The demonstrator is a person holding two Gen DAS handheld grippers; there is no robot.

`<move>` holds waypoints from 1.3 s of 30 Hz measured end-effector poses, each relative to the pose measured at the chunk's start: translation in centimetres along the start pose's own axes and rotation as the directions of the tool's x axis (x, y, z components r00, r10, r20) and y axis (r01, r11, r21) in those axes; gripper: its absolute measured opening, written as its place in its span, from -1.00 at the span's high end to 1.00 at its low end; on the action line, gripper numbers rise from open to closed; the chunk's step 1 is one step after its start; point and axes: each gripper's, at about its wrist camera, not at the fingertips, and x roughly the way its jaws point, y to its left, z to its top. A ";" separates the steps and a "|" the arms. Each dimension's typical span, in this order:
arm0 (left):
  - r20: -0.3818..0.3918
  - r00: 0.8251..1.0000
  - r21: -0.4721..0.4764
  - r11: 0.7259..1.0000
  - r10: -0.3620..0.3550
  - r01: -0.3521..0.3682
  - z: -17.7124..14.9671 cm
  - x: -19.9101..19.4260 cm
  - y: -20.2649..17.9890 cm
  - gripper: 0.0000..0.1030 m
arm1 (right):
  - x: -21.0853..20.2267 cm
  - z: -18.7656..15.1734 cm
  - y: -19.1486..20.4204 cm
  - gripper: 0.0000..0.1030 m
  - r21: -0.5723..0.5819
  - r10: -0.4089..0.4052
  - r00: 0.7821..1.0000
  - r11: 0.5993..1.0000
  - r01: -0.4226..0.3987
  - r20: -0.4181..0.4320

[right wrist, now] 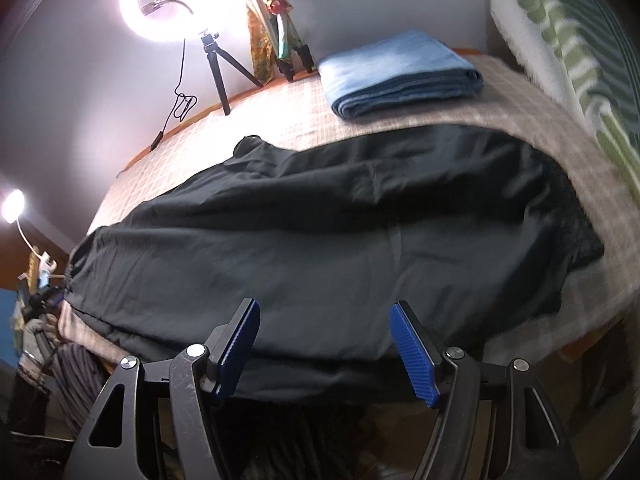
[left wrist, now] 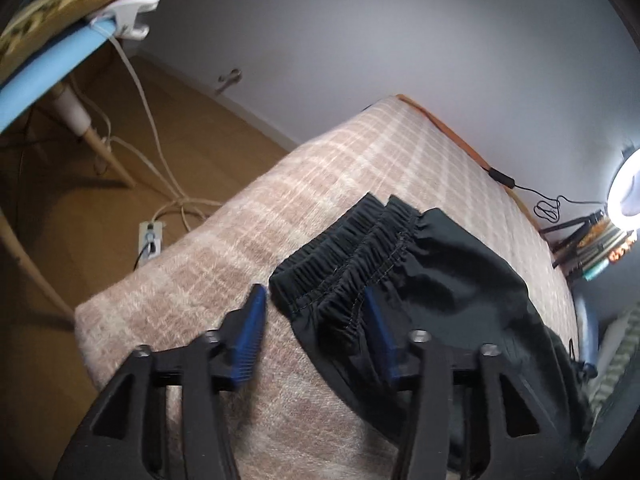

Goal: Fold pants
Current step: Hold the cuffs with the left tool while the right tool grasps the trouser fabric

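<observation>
Both tongs, left (left wrist: 316,320) and right (right wrist: 324,336), gape released above the pants (right wrist: 320,232), spread lengthwise on the bed (left wrist: 320,184); crosswise folds remain.

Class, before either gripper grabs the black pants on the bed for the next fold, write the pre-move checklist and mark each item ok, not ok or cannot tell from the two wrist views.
1. Left gripper open around the waistband: ok, jaws apart, one finger on each side of its corner.
2. Right gripper open and empty: ok, over the near edge of the black pants.
3. Pants lying flat: not ok, wrinkles near the far edge.
4. Legs stacked evenly: cannot tell.
5. Folded blue jeans apart from the pants: ok.
6. Pants fully on the plaid blanket: not ok, the near edge hangs over the bed's side.
</observation>
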 end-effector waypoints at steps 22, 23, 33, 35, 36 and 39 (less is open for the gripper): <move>0.089 0.989 -0.030 0.993 -0.115 0.118 2.1 -0.2 0.0 0.63 | 1.6 -1.9 9.7 -0.38 -0.461 0.023 0.997 0.886 -0.056 -0.078; 0.083 0.990 -0.024 0.993 -0.111 0.114 2.2 0.0 -0.1 0.63 | 2.6 -2.5 11.3 -0.38 -0.544 0.011 0.994 0.836 -0.067 -0.104; 0.056 0.994 0.014 0.995 -0.099 0.098 3.6 0.7 -0.5 0.63 | 8.7 -2.9 15.1 0.55 -0.748 -0.115 0.980 0.662 -0.048 -0.165; 0.057 0.994 0.020 0.995 -0.096 0.095 3.5 0.7 -0.6 0.63 | 8.3 -2.4 15.4 0.77 -0.744 -0.096 0.983 0.666 -0.054 -0.156; 0.057 0.994 0.017 0.995 -0.096 0.095 3.5 0.7 -0.6 0.63 | 8.0 -2.6 15.7 0.90 -0.752 -0.097 0.985 0.658 -0.046 -0.145; 0.059 0.993 0.008 0.995 -0.104 0.104 3.3 0.5 -0.3 0.63 | 6.3 -2.6 16.4 1.00 -0.766 -0.071 0.987 0.640 -0.067 -0.146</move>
